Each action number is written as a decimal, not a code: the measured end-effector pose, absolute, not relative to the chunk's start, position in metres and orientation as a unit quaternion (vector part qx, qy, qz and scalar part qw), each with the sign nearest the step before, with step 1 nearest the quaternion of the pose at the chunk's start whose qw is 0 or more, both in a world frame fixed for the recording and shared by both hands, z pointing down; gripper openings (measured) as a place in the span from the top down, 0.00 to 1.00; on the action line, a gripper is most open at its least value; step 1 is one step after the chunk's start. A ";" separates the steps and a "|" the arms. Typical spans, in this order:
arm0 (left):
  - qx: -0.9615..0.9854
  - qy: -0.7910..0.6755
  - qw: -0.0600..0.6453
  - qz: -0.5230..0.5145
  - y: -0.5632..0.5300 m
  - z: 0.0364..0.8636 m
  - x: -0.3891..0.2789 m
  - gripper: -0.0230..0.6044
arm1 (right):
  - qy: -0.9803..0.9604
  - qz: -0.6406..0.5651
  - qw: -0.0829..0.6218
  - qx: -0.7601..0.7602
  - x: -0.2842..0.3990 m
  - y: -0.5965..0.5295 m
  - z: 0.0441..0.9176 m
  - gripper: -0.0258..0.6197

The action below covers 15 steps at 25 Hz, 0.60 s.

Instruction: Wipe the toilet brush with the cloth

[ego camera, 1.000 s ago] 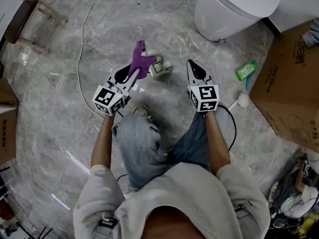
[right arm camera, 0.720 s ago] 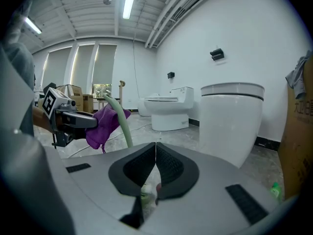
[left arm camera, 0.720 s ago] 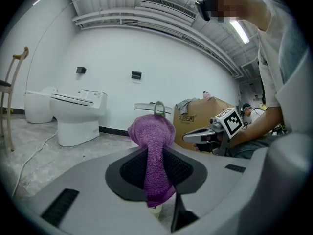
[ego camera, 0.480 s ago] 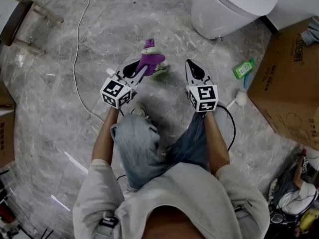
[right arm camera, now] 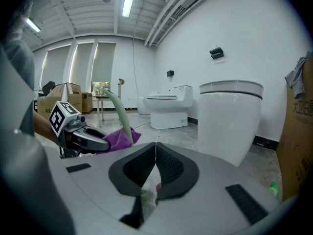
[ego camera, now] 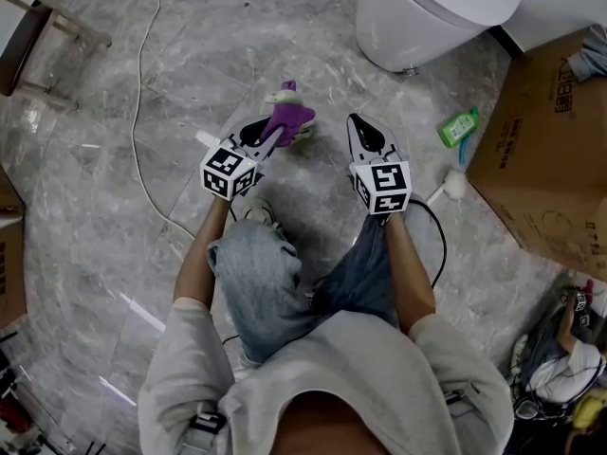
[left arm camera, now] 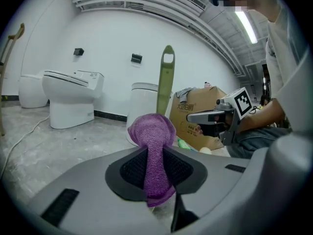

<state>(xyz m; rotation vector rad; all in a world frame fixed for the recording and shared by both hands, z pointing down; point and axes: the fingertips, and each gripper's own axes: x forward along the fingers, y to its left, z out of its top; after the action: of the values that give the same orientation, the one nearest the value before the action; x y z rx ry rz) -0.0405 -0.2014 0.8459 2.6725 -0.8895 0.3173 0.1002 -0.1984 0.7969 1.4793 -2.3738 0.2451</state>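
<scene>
My left gripper (ego camera: 273, 135) is shut on a purple cloth (ego camera: 288, 117), whose bunched end sticks out past the jaws (left arm camera: 152, 131). The cloth rests against the pale green handle of the toilet brush (left arm camera: 166, 82), which stands upright just beyond it. In the head view the cloth hides most of the brush; only a bit of its white holder (ego camera: 304, 135) shows. The right gripper view shows the handle (right arm camera: 119, 112) rising in front of the cloth (right arm camera: 116, 139). My right gripper (ego camera: 357, 121) hovers to the right of the brush, shut (right arm camera: 155, 150) with nothing between its jaws.
A white toilet (ego camera: 432, 8) stands at the far right. A green bottle (ego camera: 459, 129) and a white round brush (ego camera: 453, 186) lie beside a cardboard box (ego camera: 545, 150). A white cable (ego camera: 140, 83) runs over the marble floor on the left. The person's knees sit below the grippers.
The left gripper has carried the cloth to the right onto the brush, which was visible beside it a second ago. The right gripper has barely moved.
</scene>
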 end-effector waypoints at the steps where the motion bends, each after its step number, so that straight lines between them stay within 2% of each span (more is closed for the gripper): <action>1: 0.931 -0.310 0.157 0.113 -0.202 0.850 -0.040 0.81 | -0.834 0.086 0.166 0.520 0.101 -0.198 0.797 0.91; 15: 0.913 -0.315 0.204 0.161 -0.192 0.913 -0.038 0.81 | -0.833 0.090 0.174 0.517 0.107 -0.197 0.804 0.91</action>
<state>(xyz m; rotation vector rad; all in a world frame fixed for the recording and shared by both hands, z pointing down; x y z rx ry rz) -0.0379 -0.1919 0.9133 2.5453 -0.8799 0.4485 0.1065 -0.1967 0.8037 1.4668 -2.3615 0.2558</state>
